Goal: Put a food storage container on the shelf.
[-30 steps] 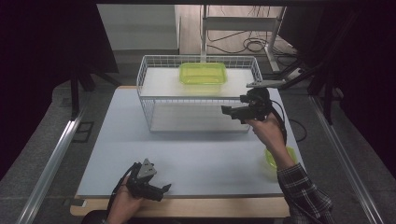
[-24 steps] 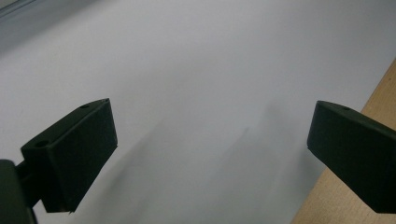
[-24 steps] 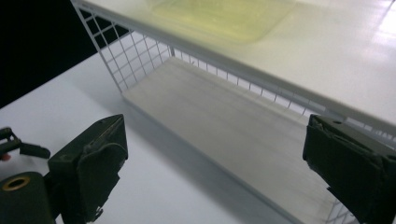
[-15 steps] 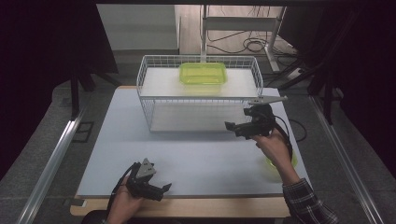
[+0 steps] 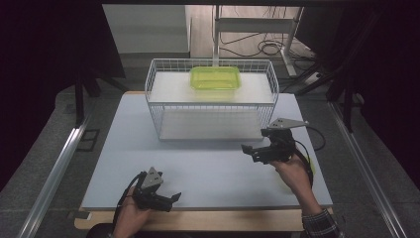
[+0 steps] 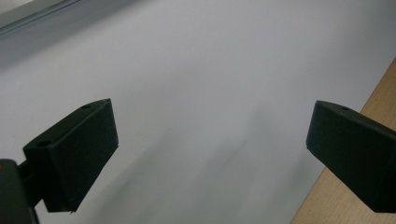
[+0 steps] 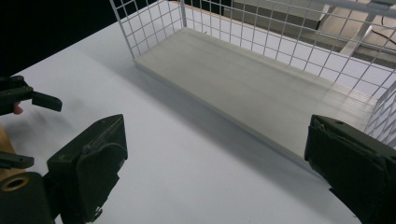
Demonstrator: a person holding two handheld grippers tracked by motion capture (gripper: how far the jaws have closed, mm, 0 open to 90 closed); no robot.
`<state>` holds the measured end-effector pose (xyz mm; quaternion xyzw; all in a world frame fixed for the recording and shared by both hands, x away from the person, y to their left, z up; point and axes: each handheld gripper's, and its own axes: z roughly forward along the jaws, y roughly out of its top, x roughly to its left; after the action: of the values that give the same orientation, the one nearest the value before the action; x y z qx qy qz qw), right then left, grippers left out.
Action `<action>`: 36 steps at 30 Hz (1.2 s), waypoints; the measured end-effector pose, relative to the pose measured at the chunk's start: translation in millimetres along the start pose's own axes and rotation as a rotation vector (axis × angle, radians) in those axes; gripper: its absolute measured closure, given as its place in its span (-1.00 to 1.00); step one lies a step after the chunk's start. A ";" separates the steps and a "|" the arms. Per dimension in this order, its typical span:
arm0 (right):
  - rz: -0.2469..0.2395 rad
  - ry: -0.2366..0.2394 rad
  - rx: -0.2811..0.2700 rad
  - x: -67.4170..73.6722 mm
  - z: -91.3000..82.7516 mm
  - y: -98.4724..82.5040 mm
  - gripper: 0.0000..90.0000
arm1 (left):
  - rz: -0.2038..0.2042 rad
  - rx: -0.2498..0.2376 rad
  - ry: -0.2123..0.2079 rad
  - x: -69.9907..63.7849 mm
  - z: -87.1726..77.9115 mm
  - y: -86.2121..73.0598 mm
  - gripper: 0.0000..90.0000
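Note:
My right gripper (image 5: 250,152) hovers open over the right part of the white table mat (image 5: 198,158), in front of a white wire rack (image 5: 210,99). In the right gripper view its jaws stand wide apart around nothing (image 7: 219,172), facing the rack's lower shelf (image 7: 261,88). A yellow-green plastic container (image 5: 215,78) sits on the rack's upper shelf. My left gripper (image 5: 173,201) rests low near the table's front edge, open and empty (image 6: 210,149), over bare mat.
A wooden strip (image 5: 198,220) borders the mat at the front and shows beside the left gripper's jaw (image 6: 387,93). Metal rails run along both sides of the table. The left gripper (image 7: 28,98) shows at the left of the right gripper view.
My right gripper has drawn back from beside the rack and come lower, toward the person, over the right of the mat. The left gripper has stayed put.

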<state>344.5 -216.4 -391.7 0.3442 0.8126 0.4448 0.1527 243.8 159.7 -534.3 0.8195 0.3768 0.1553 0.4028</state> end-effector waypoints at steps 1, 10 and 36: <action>-0.001 -0.001 -0.002 1.8 -0.8 -1.9 -0.87 | -0.001 -0.003 -0.002 0.1 -0.1 0.0 -0.96; 0.005 0.014 0.011 12.0 -2.6 -23.4 -0.87 | 0.002 -0.001 0.001 1.0 -1.3 -0.6 -0.96; 0.019 0.002 0.157 32.0 22.1 -91.4 -0.79 | 0.028 0.042 0.002 -2.9 1.2 -0.7 -0.96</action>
<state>295.1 -214.1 -477.9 0.3623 0.8419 0.3814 0.1202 242.2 157.2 -535.5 0.8328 0.3690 0.1537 0.3830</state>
